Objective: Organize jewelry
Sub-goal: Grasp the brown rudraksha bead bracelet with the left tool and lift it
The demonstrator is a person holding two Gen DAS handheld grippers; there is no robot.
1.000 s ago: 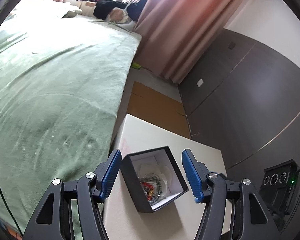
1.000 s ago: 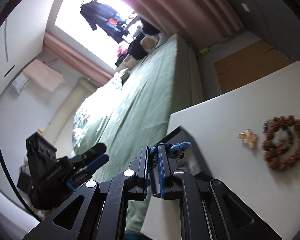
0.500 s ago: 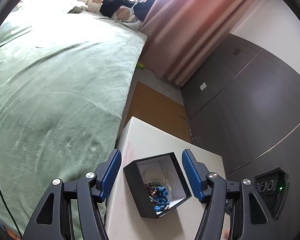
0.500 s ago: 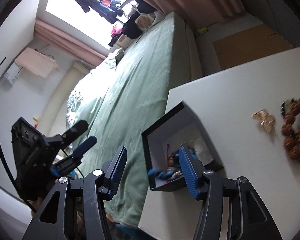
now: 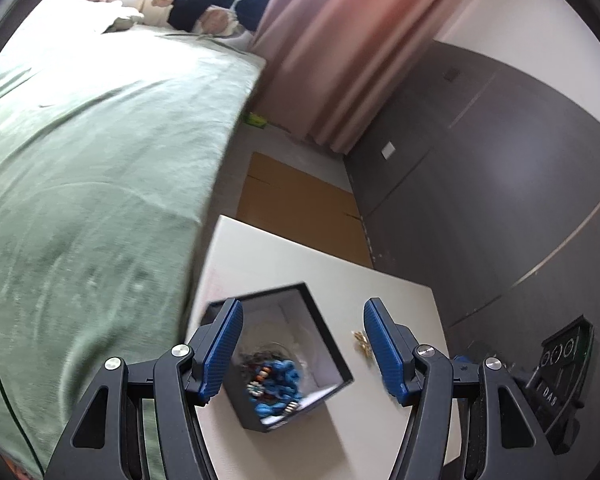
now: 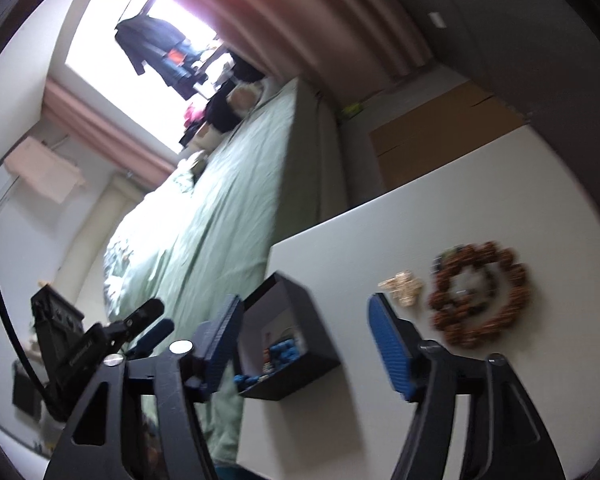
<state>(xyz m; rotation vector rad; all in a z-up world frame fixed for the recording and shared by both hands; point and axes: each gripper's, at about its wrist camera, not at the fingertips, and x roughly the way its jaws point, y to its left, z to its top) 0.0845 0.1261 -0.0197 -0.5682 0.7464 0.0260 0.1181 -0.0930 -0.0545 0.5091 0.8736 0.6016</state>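
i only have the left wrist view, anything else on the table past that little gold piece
Observer: Yes, a brown bead bracelet lies flat just beyond the gold charm.
Operator: are they touching
Observer: No, bare table shows between them.
Operator: right gripper holding anything
Observer: No, the right gripper is opening with nothing between its fingers; the blue beads lie in the black box.

Bed (image 5: pixel 92 168): covered in green
Curtain (image 5: pixel 340 40): pink, drawn aside
Wardrobe (image 5: pixel 500 168): dark
Window (image 6: pixel 112 52): brightly lit
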